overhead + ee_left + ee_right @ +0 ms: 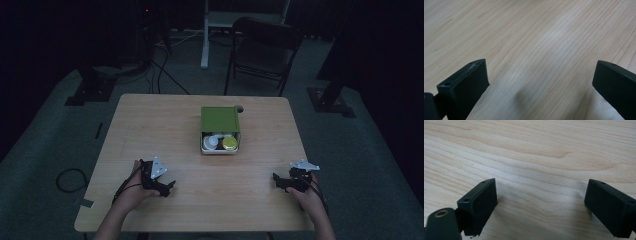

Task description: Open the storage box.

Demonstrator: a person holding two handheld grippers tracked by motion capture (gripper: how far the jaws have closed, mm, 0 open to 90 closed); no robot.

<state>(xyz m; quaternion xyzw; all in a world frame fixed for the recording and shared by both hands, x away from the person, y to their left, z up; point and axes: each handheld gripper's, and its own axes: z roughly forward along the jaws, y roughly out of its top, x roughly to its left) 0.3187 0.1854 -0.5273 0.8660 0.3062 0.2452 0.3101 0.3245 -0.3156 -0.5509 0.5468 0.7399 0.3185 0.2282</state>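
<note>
A green box [220, 120] lies at the middle of the wooden table [150, 130], its open end toward me with a white tray [219, 149] part way out. In the tray I see a white round piece [212, 141] and a yellow-green lid [230, 143]. My left gripper [168, 189] rests low on the table at the near left, open [541, 82] over bare wood. My right gripper [276, 180] rests at the near right, also open [541, 202] over bare wood. Nothing is between either pair of jaws.
A dark folding chair [262, 45] and a white stand leg [205, 35] are beyond the far edge. Black cables [70, 179] lie on the floor at the left. Bare wood lies between the grippers and the box.
</note>
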